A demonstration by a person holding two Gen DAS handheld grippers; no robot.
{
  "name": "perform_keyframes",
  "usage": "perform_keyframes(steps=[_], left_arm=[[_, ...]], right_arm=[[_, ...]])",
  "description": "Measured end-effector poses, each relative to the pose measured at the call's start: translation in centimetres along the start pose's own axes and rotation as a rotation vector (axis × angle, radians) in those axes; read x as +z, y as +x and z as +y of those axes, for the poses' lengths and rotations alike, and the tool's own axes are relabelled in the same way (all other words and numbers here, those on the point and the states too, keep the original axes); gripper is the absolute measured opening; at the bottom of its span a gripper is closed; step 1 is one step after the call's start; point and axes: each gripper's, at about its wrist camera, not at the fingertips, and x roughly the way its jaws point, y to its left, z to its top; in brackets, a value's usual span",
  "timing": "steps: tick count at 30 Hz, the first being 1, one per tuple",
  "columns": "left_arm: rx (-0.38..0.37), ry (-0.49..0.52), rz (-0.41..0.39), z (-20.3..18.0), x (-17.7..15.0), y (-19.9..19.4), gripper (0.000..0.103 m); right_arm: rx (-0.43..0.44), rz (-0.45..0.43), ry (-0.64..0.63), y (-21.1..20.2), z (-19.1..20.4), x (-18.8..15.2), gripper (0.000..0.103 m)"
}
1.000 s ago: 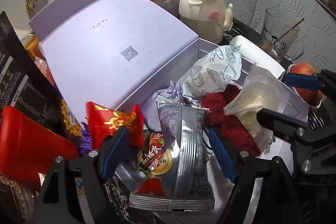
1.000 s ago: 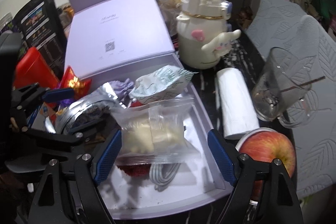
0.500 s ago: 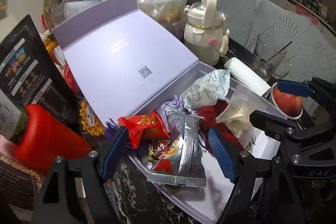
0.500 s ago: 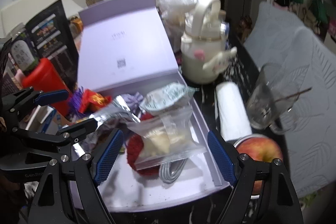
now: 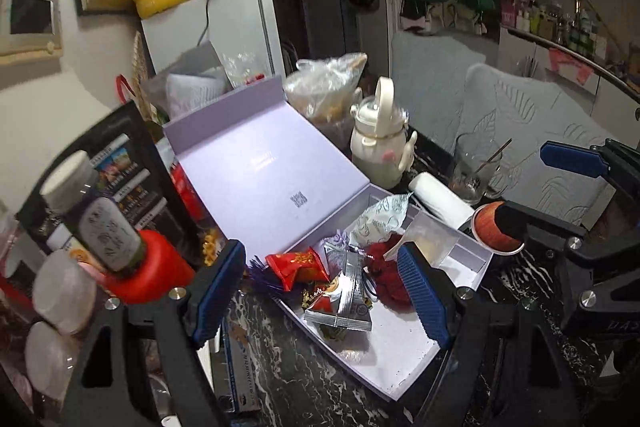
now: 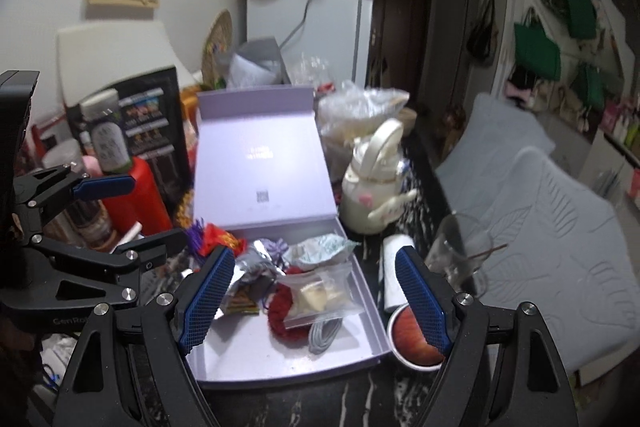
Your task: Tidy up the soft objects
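Note:
An open lilac box lies on the dark marble top with soft things piled at its far end. The pile holds a silver packet, a red candy wrapper, a red woolly piece, a clear bag, a patterned sachet and a grey cable. My left gripper hangs open above the box's left side, holding nothing. My right gripper hangs open above its right side, also holding nothing.
An apple in a bowl, a white roll, a glass and a cream bottle stand right of the box. A red container with a bottle on it, jars and a black carton crowd the left. A grey cushioned seat runs along the right.
Both grippers have risen and drawn back from the box, so the pile looks smaller and more of the room shows. Their jaws stay equally wide; nothing was picked up.

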Motion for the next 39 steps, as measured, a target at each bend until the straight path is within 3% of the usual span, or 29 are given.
perform_keyframes(steps=[10,22,31,39], left_arm=[[0.021,-0.019,-0.09,-0.2,-1.7,-6.8,0.079],[-0.006,-0.006,-0.118,-2.3,-6.4,-10.7,0.08],[-0.036,-0.031,-0.137,-3.4,-10.2,-11.9,0.08],[-0.09,-0.044,-0.089,-4.6,-12.8,-10.8,0.08]], right_arm=[[0.001,-0.095,0.031,-6.9,0.6,-1.7,0.083],[-0.056,-0.127,0.042,-11.3,2.1,-6.7,0.088],[-0.091,-0.105,0.075,-12.6,2.8,-10.7,0.088],[-0.079,-0.066,0.107,-12.7,3.2,-13.8,0.088]])
